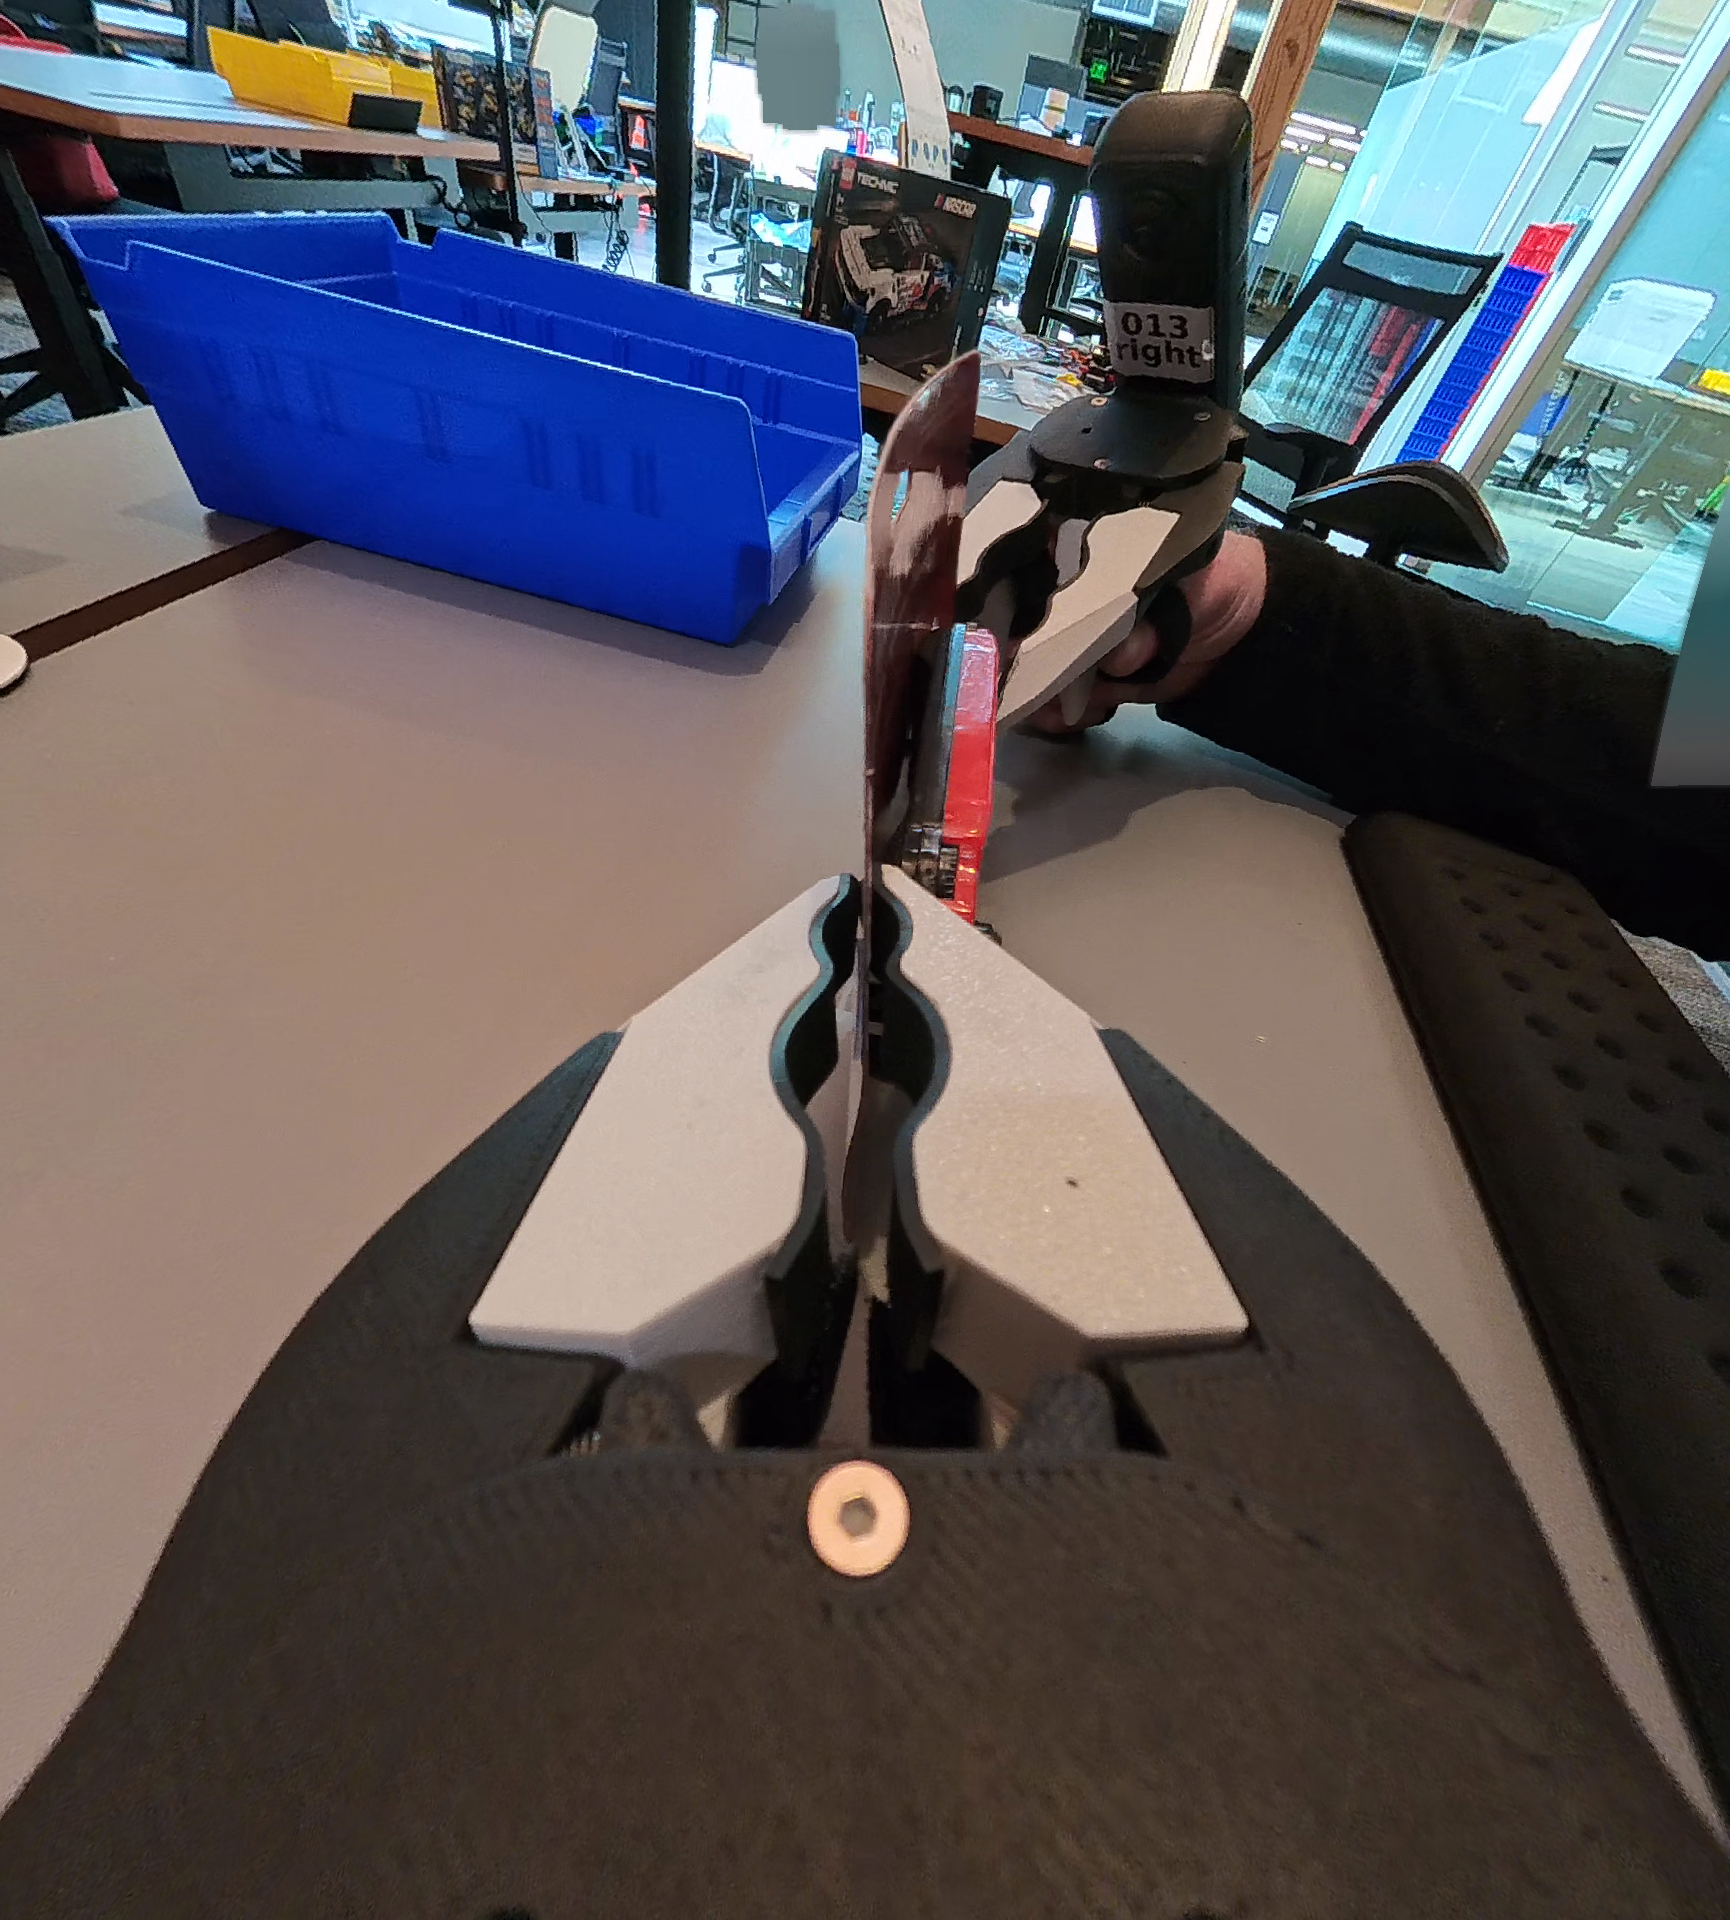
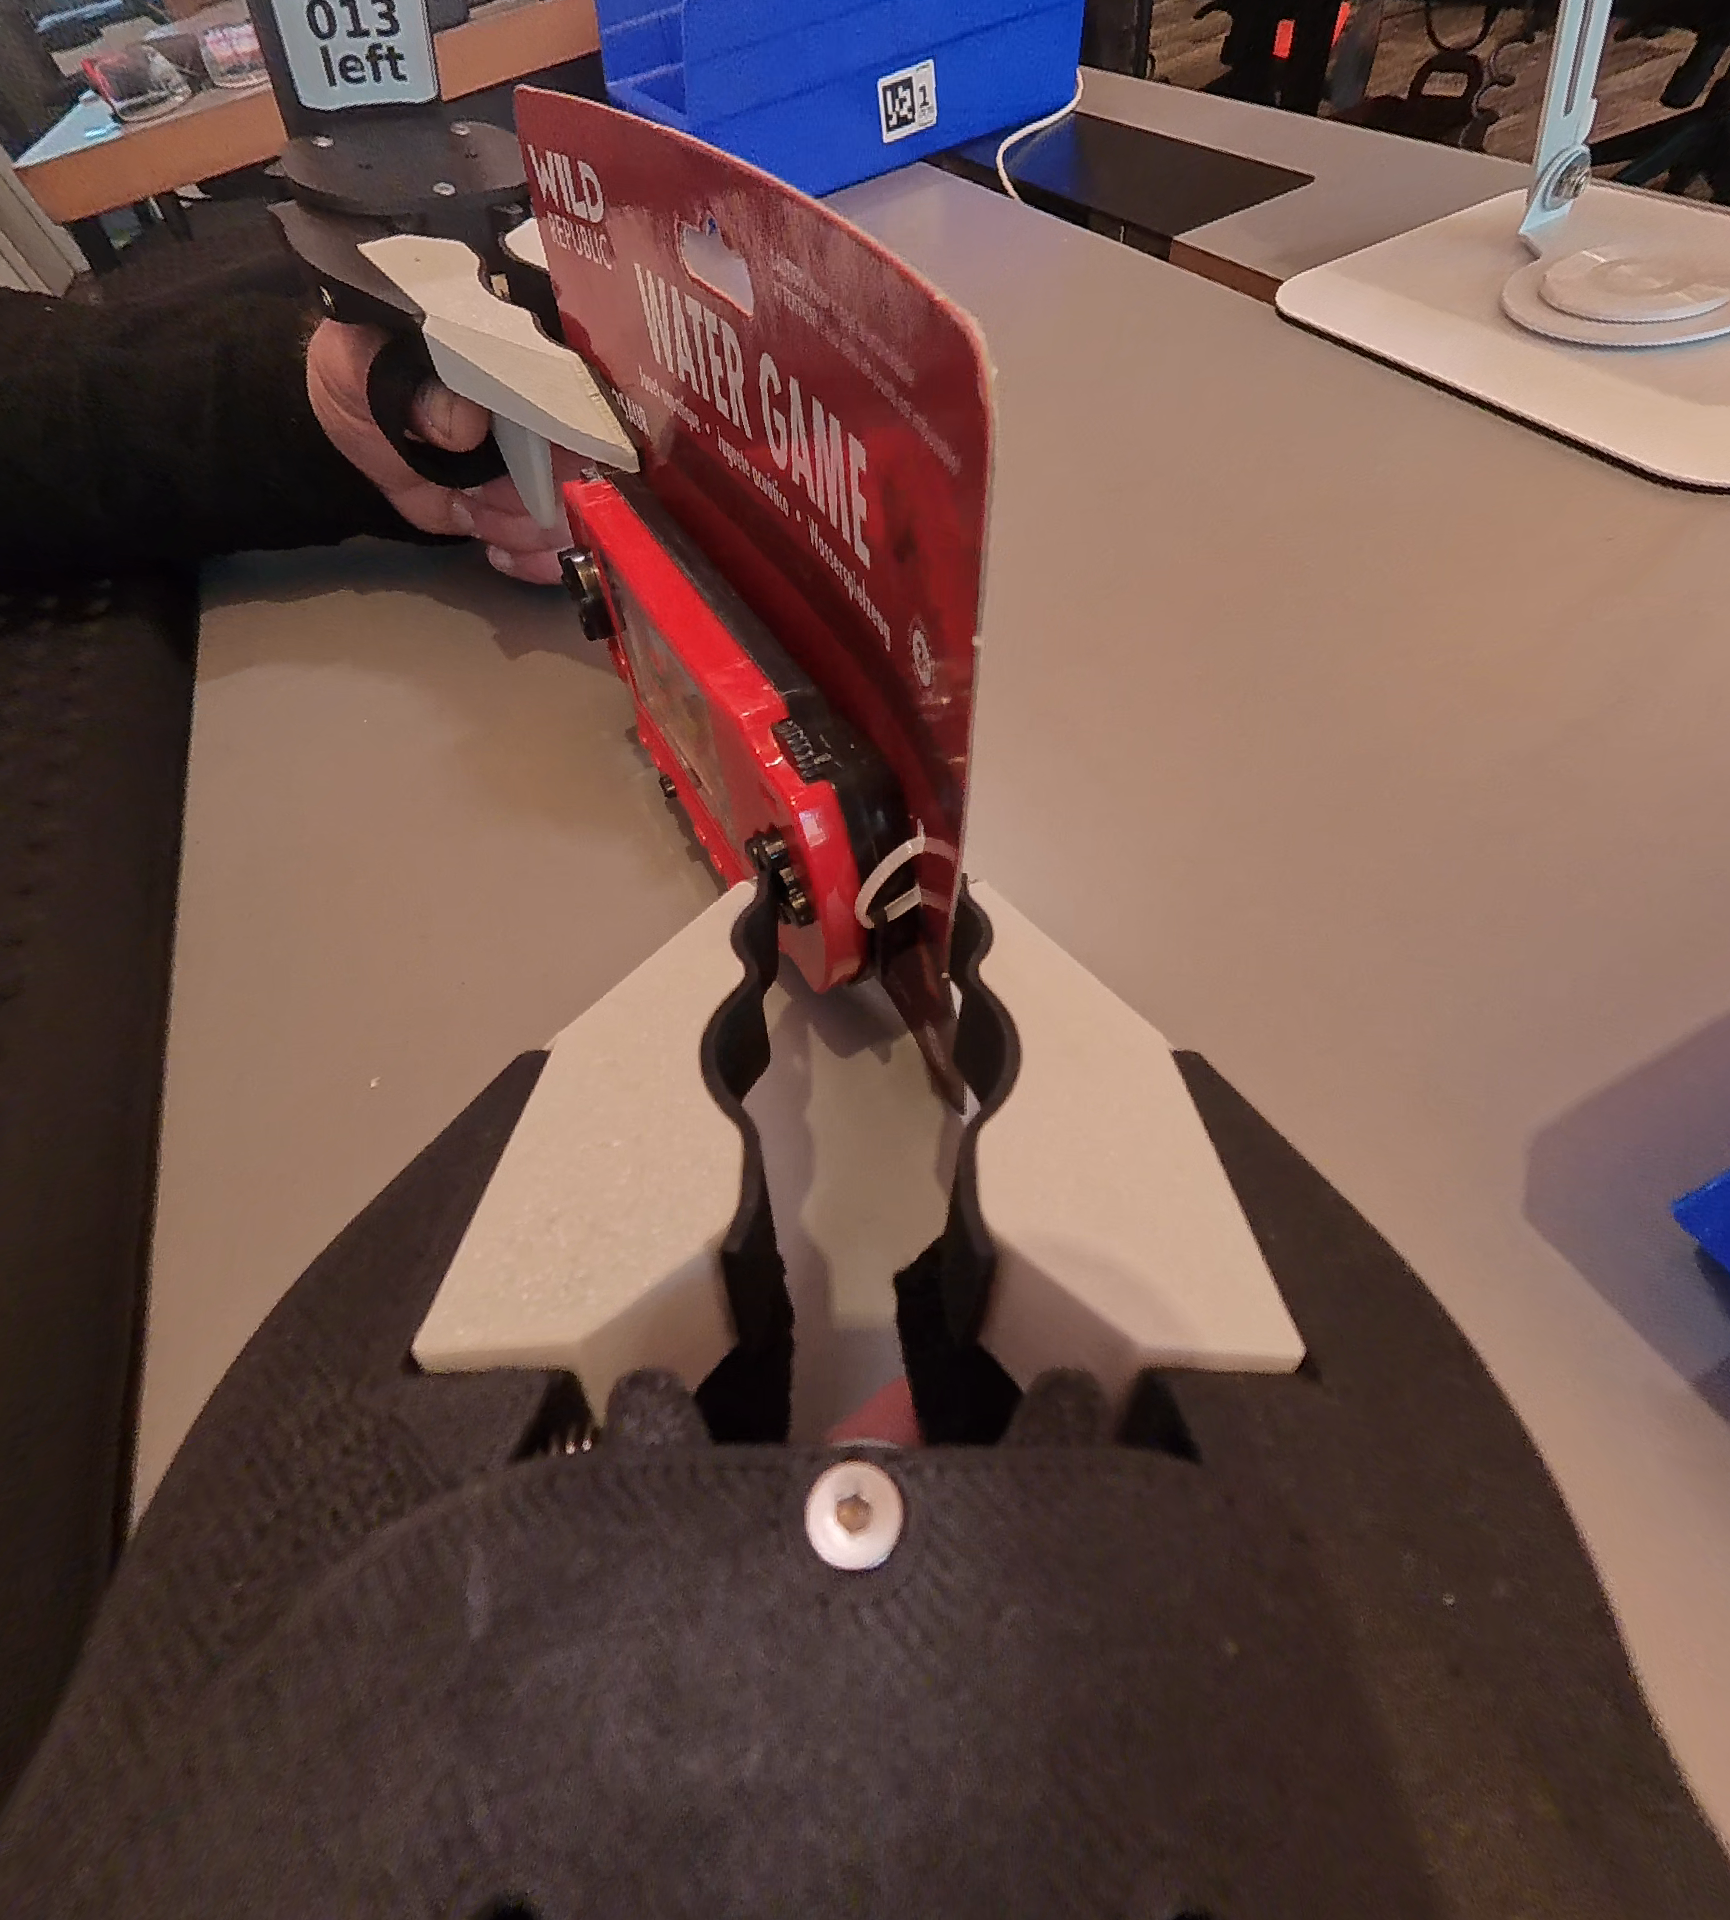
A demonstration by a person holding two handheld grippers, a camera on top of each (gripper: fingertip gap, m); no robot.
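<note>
A red toy [image 2: 736,717] tied to a dark red card [image 2: 799,416] stands on edge on a grey table [image 2: 1256,727] between two hand-held grippers. The left gripper [image 1: 869,904] is clamped on one end of the card [image 1: 918,582]. The right gripper [image 2: 856,914] has its jaws apart, straddling the card's opposite end and the toy's corner. A blue bin [image 1: 466,416] sits beyond and left of the left gripper.

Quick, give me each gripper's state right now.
Left gripper: shut on the red backing card.
Right gripper: open around the card's end and the red toy.
</note>
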